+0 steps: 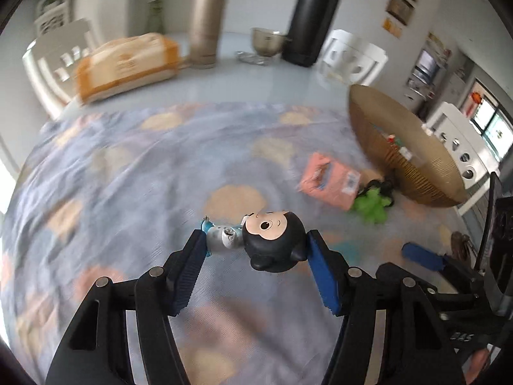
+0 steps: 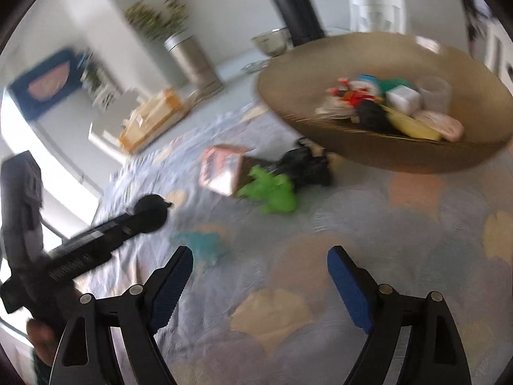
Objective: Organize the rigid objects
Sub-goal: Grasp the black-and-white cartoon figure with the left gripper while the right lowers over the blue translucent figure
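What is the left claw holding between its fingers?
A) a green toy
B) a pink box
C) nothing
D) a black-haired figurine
D: the left claw grips the black-haired figurine by head and feet, above the patterned cloth.

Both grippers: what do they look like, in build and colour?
The left gripper and right gripper match: black plastic linkage arms with silver round pivot pins, and two fingers each faced with blue ribbed pads. No cables or sleeves show.

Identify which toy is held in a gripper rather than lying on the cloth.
The black-haired figurine, clamped sideways in the left gripper; the green toy and pink box lie on the cloth.
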A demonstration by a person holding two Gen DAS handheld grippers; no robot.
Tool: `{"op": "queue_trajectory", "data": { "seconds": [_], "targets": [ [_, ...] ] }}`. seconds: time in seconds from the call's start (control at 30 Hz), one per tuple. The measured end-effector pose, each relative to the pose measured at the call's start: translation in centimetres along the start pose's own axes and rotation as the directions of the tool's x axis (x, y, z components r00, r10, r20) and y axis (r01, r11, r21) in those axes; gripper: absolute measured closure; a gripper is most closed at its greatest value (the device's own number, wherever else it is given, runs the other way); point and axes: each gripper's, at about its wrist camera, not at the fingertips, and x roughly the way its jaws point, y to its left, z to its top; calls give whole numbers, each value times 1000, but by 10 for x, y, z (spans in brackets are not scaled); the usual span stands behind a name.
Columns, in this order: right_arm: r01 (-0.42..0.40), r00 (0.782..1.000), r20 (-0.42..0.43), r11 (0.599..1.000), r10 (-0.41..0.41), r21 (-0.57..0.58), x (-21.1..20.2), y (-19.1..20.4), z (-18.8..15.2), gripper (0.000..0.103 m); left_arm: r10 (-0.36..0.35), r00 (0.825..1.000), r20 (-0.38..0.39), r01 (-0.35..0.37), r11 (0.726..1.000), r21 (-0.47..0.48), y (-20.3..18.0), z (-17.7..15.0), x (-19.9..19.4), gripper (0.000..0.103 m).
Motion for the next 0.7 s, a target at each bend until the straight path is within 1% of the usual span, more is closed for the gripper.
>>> {"op": "queue_trajectory", "data": {
  "seconds": [0.03,0.1,0.13,0.17,0.2,0.23,0.3,0.33,0.37,0.4,0.43,0.5,0.53,0.6,0.7],
  "targets": [
    [32,999,0,997,-32,-64,2,13,-2,18,16,1000,-3,-16,1000,3,3,-5,-1,42],
    [65,998,2,987,-65,-144,6,31,-5,18,37,999,-14,-36,999,27,7,-16,0,42],
    [67,998,-7,984,-70,-167,10,39,-5,18,39,999,-4,-39,998,43,6,-20,0,42],
    [55,998,-33,983,-61,-174,16,45,-5,18,43,999,7,-43,998,51,5,-22,-2,42],
    [24,997,-74,986,-37,-167,24,49,-3,19,68,998,14,-69,997,45,7,-23,-3,42],
    [16,995,-94,987,-31,-158,28,51,-2,26,63,998,20,-64,997,35,12,-23,-4,42],
    [80,992,-86,980,-97,-182,34,57,6,40,13,999,41,-13,1000,2,21,-26,-7,42],
    [93,990,-88,978,-111,-189,38,58,9,47,1,999,43,-1,1000,-6,24,-25,-8,42],
    [92,991,-77,977,-109,-195,41,58,11,48,-11,999,45,11,1000,-13,26,-25,-9,42],
    [87,993,-66,976,-102,-202,42,59,11,51,-15,999,47,16,1000,-17,27,-26,-9,42],
    [84,994,-57,973,-98,-216,42,59,11,60,-14,999,48,14,1000,-14,27,-26,-9,42],
    [95,993,-45,966,-109,-241,40,64,8,61,5,999,49,-5,1000,8,22,-26,-8,42],
    [99,993,-44,964,-113,-249,37,64,6,66,19,999,50,-20,1000,24,19,-28,-8,42],
    [114,991,-42,957,-130,-267,28,62,-1,66,44,998,49,-47,997,58,12,-30,-8,42],
    [127,990,-17,952,-137,-279,11,51,-13,66,59,997,47,-64,992,105,3,-32,-6,42]
  ]
}}
